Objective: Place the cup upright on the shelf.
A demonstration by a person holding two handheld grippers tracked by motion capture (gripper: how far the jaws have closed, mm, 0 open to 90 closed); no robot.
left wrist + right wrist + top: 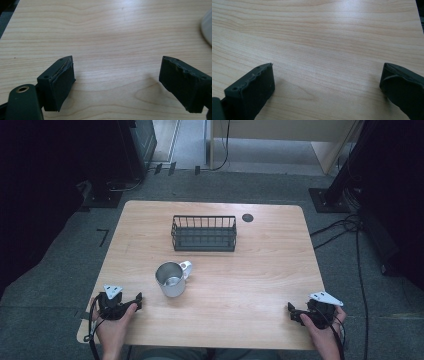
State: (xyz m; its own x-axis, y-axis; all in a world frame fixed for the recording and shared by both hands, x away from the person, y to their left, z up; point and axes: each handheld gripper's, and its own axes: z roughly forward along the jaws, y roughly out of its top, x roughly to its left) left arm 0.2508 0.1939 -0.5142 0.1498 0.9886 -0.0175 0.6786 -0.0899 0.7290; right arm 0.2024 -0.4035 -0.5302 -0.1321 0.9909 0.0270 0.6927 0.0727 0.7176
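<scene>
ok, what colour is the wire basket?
Black, or very dark grey; the wire basket shows best in the high view.

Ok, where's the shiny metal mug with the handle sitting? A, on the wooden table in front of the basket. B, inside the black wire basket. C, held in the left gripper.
A: the shiny metal mug stands on the wooden table, nearer the person than the black wire basket.

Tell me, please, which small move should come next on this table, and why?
Probably the left gripper should move forward and to its right toward the metal mug. It is the gripper closest to the mug, its jaws are wide open with nothing between them, and the mug stands upright and free in front of the wire basket. The right gripper is also open but farther away.
</scene>
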